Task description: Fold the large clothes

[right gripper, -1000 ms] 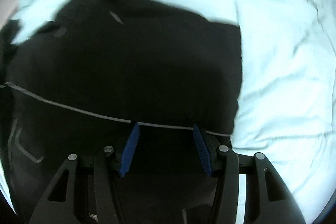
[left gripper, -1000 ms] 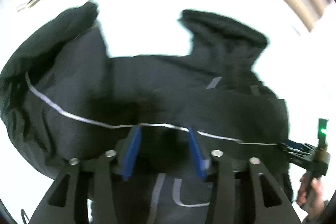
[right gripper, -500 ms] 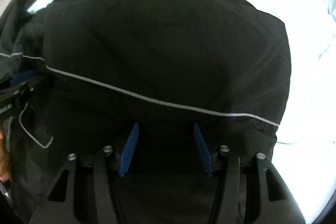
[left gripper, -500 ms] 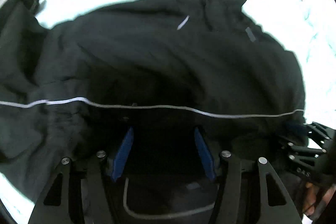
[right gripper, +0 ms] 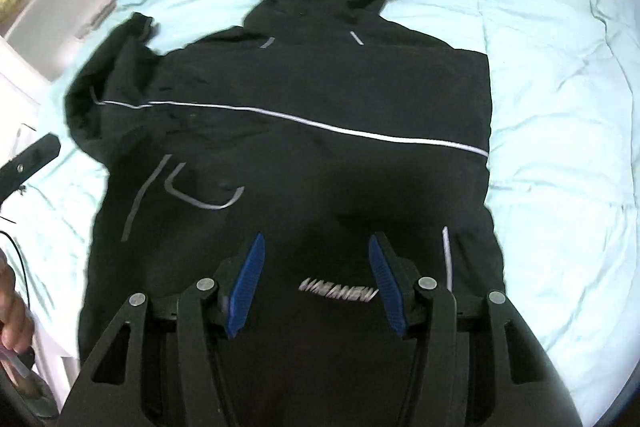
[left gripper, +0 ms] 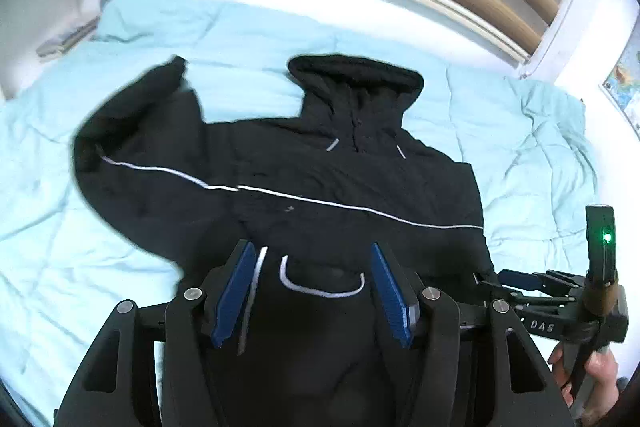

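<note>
Pale blue bed point(left gripper: 520, 147) under us, slatted headboard at 12 o'clock. One black hooded jacket point(right gripper: 320, 107) lies flat on it — long axis running 6 to 12, hood far end, hem right under both tools. Left tool point(left gripper: 316, 293), which just spread a bit wider, and right tool point(right gripper: 316, 285) both gape, pinching nothing. One sleeve sticks out at 10 o'clock — we'd say the left's nearer.

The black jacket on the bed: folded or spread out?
Mostly spread: the black jacket lies flat, hood up; one sleeve bends inward.
</note>
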